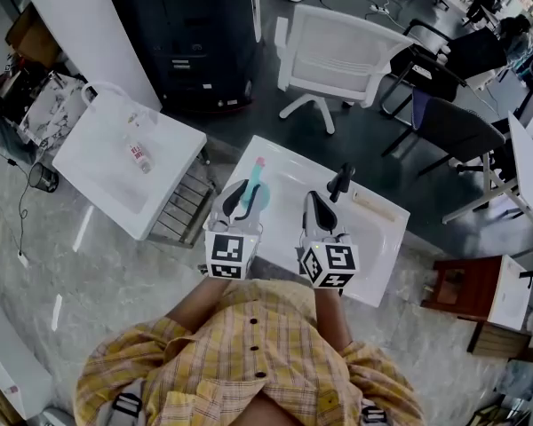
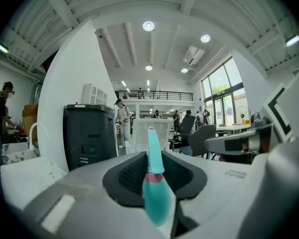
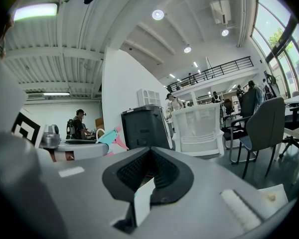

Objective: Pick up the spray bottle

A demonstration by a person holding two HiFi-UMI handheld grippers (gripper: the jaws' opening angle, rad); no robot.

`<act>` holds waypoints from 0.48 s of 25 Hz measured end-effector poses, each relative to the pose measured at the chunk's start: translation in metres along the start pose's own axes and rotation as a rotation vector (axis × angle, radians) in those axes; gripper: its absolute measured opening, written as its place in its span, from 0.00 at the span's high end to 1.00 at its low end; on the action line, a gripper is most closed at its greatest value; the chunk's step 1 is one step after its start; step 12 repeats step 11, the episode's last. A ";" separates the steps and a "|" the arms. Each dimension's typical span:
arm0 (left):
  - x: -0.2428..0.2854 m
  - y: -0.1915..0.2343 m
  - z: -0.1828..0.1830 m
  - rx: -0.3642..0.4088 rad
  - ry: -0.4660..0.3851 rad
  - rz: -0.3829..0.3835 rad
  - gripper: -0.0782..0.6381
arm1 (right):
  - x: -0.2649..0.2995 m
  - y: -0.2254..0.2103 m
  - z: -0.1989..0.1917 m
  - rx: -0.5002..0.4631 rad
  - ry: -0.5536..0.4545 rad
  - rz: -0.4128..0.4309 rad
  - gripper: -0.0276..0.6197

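Note:
The spray bottle (image 1: 257, 193) is teal with a pink band and a pink tip. My left gripper (image 1: 246, 192) is shut on it and holds it above the white table (image 1: 284, 171). In the left gripper view the spray bottle (image 2: 155, 193) stands upright between the grey jaws, its nozzle rising past them. From the right gripper view its teal and pink top (image 3: 108, 136) shows off to the left. My right gripper (image 1: 318, 204) hovers beside the left one, jaws slightly apart with nothing between them (image 3: 148, 176).
A black elongated object (image 1: 340, 182) and a pale roll (image 1: 373, 207) lie on the table ahead of the right gripper. A second white table (image 1: 107, 171) at left carries a small clear bottle (image 1: 139, 155). A white chair (image 1: 338, 56) and dark cabinet (image 1: 182, 34) stand beyond.

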State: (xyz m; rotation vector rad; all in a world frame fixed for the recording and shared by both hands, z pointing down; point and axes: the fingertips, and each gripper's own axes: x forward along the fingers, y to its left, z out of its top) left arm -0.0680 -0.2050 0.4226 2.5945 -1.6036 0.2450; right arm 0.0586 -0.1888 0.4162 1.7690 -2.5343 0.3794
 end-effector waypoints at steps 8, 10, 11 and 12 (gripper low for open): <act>-0.006 0.000 0.001 -0.003 -0.008 -0.006 0.76 | -0.003 0.005 0.000 -0.002 -0.006 -0.007 0.96; -0.006 0.001 0.000 -0.004 -0.011 -0.009 0.76 | -0.001 0.005 -0.002 -0.004 -0.008 -0.009 0.96; -0.006 0.002 -0.001 -0.004 -0.012 -0.010 0.76 | 0.000 0.006 -0.003 -0.005 -0.009 -0.010 0.96; -0.006 0.002 -0.001 -0.004 -0.012 -0.010 0.76 | 0.000 0.006 -0.003 -0.005 -0.009 -0.010 0.96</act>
